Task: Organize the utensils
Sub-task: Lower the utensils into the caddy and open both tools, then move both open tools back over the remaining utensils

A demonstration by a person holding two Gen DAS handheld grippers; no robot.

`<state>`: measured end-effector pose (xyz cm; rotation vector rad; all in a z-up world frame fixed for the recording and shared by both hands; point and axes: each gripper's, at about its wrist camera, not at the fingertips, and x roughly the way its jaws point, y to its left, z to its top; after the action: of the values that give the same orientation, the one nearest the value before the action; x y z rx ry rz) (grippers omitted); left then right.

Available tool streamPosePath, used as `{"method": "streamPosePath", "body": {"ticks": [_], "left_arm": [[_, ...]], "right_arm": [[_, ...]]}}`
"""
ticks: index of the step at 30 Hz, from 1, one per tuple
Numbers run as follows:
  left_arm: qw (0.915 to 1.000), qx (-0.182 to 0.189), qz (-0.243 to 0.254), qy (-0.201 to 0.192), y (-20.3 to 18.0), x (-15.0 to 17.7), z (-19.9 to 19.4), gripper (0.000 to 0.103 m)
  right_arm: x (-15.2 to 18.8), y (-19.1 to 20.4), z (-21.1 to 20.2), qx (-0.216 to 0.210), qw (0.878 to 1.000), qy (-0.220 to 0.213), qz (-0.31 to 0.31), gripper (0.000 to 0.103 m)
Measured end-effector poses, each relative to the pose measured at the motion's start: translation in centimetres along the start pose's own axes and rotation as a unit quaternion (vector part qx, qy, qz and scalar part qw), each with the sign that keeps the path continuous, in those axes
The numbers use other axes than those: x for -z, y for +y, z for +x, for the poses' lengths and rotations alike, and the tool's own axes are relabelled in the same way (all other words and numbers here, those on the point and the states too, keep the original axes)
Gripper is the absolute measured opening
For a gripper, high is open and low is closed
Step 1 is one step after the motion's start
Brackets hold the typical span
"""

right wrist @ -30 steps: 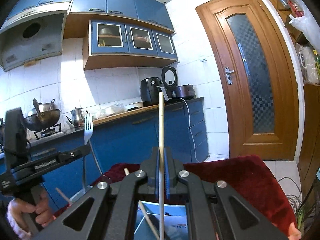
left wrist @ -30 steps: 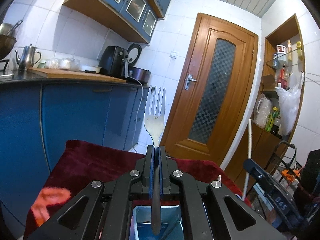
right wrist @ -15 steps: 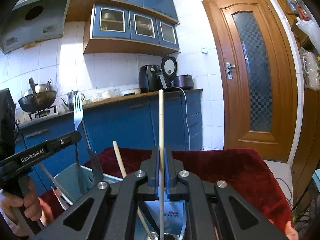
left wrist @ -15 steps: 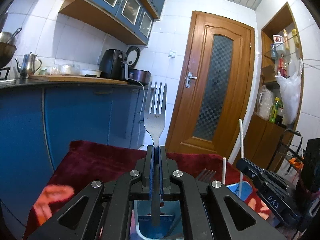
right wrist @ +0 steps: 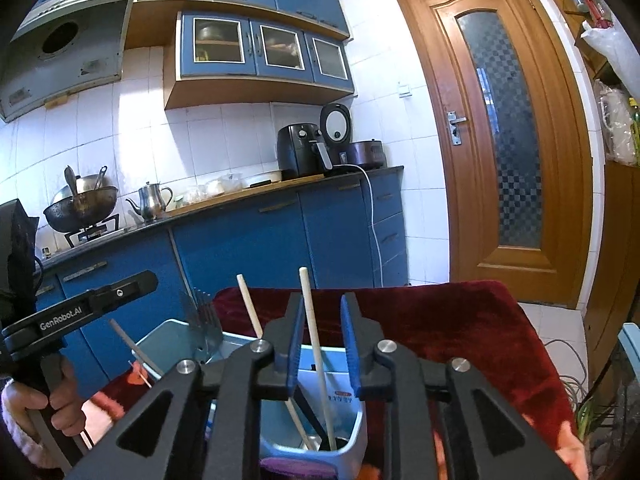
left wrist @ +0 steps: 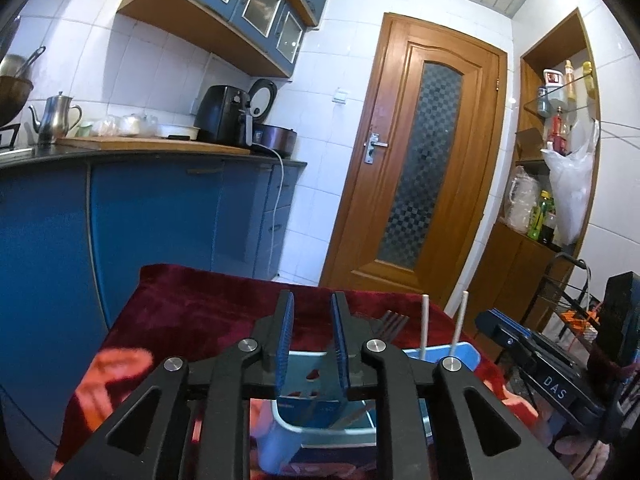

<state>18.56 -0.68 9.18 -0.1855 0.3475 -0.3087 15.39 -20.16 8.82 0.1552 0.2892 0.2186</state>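
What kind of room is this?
Most likely a home kitchen: a wok sits on a gas stove, a metal kettle and black air fryer stand on the blue-cabinet counter.

Chopsticks [right wrist: 316, 340], fork [right wrist: 206, 316] in holder [right wrist: 348, 440]

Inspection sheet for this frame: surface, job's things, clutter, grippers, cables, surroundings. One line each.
Surface: dark red cloth covers the table.
Job's things: fork and two chopsticks stand in the blue holder.
Clutter: nothing seen on the cloth beside the holder.
Grippers: left gripper open, empty; right gripper open, jaws just parted, chopstick loose between them.
Cables: white cord hangs from the counter.
Surroundings: blue cabinets, wooden door, kettle, wok.
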Motion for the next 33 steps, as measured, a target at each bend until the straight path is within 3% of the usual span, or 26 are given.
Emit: {"method": "streamPosePath", "body": {"ticks": [17, 33], "left_arm": [[0.9992, -0.004, -0.008, 0.04, -0.4, 0.1, -5.1, 0.02], [0.9938, -0.005, -0.004, 0.111, -1.2, 3.0, -9.4, 0.02]], "right_arm": [[-1.1, 2.4, -6.1, -0.011, 1.0, 0.009, 0.015, 0.024], [1.5, 4.2, -10.8, 0.014, 0.998, 0.06, 0.016, 0.024]]}}
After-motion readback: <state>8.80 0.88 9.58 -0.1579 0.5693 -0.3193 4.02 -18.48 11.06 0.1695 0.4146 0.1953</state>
